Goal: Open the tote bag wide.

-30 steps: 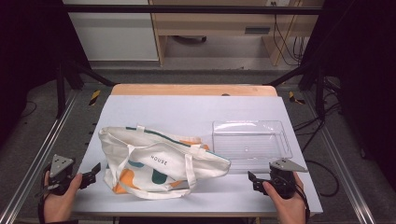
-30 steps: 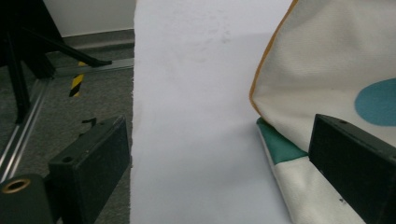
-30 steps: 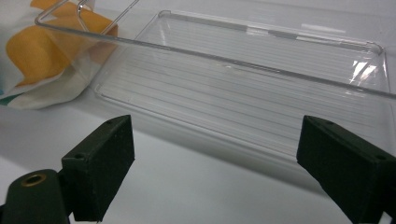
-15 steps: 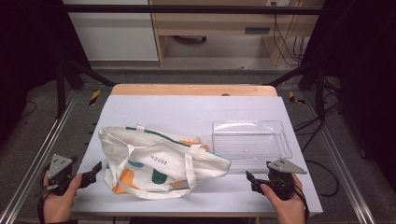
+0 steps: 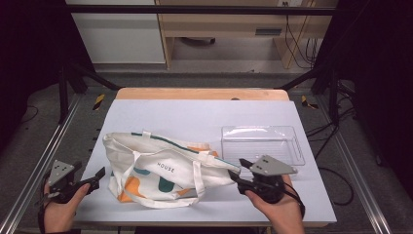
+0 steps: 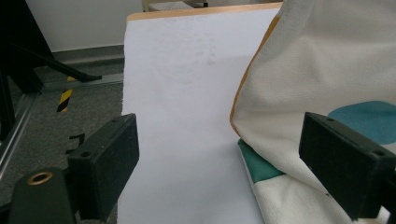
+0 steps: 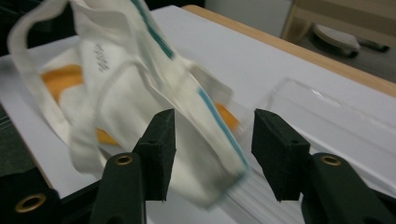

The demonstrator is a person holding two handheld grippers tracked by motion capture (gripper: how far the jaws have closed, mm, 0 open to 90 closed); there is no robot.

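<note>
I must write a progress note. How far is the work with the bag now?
Done: nothing visible; the cream cloth tote bag with orange and teal shapes lies flat, the clear plastic tray empty. In hand: right gripper at the bag's edge, jaws closing, not gripping; left gripper open beside it. Left: all handling.

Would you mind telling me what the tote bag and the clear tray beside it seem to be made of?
The tote bag looks like matte cream canvas: a woven grain shows in the left gripper view, and it folds softly. The clear tray seems to be thin glossy plastic, see-through with bright glints on its ridges, though glass cannot be fully excluded.
</note>
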